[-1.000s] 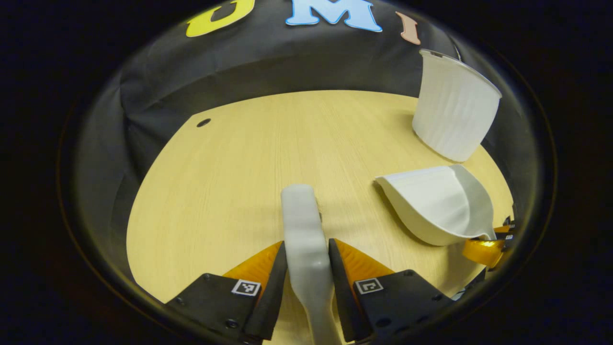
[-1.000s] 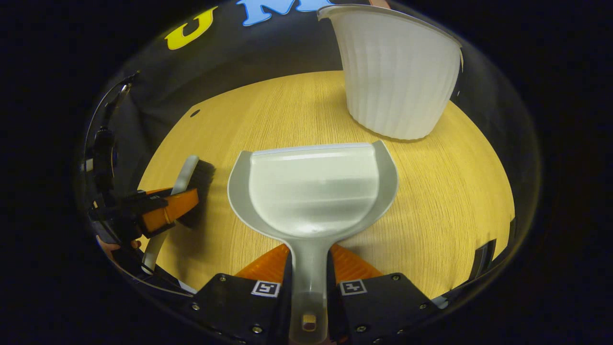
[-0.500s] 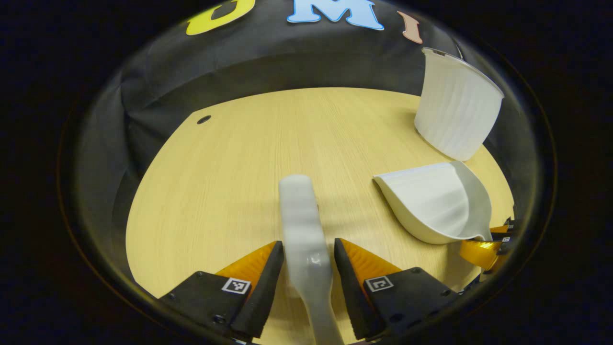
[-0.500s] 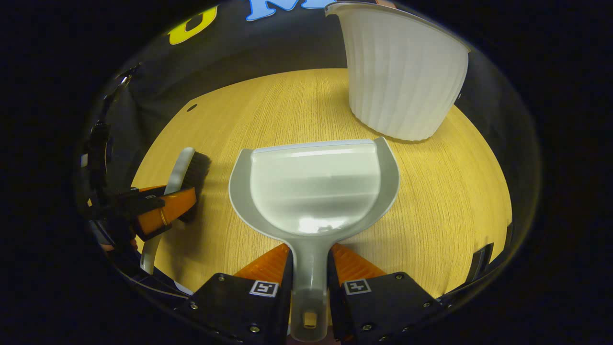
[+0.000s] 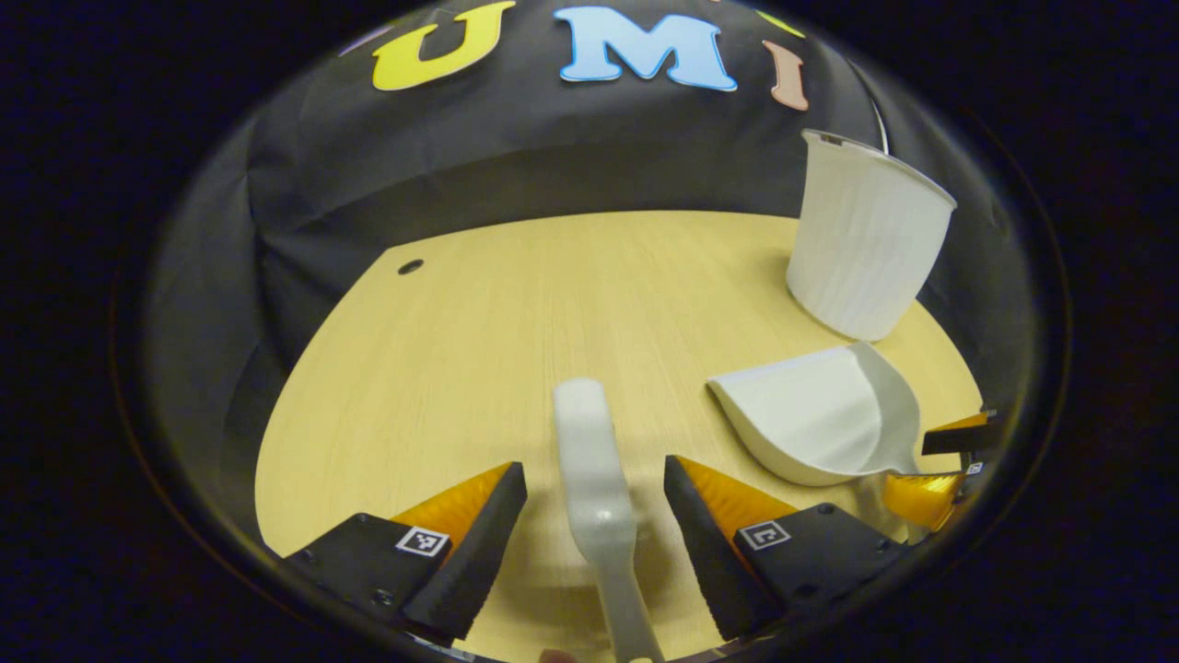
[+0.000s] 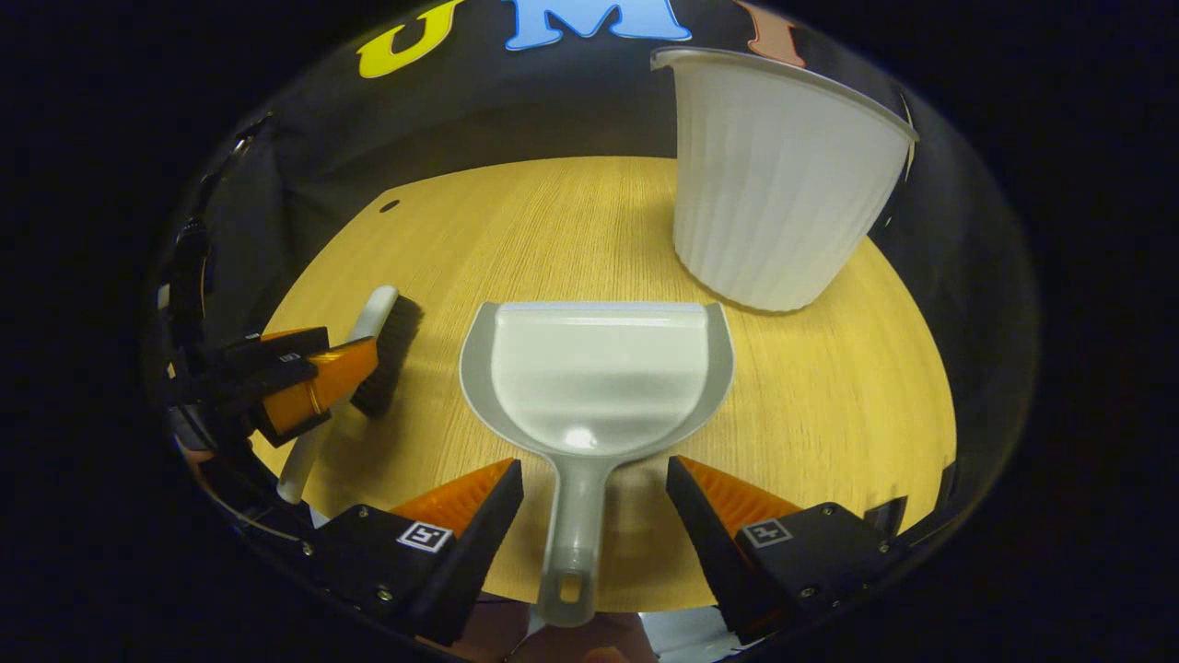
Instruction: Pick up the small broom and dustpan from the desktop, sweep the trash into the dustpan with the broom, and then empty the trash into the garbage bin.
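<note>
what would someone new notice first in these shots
The pale dustpan lies flat mid-desk, its handle running between the open right tongs. Behind it to the right stands the ribbed white garbage bin. The small broom lies between the open left tongs.

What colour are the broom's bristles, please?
Black bristles, best seen in the right gripper view.

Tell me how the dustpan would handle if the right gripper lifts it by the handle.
The dustpan looks like thin moulded plastic, so probably light and stiff. Its wide scoop sits ahead of the narrow handle, so it may droop forward in the fingers. The glossy surface suggests it could slip under a loose grip.
</note>
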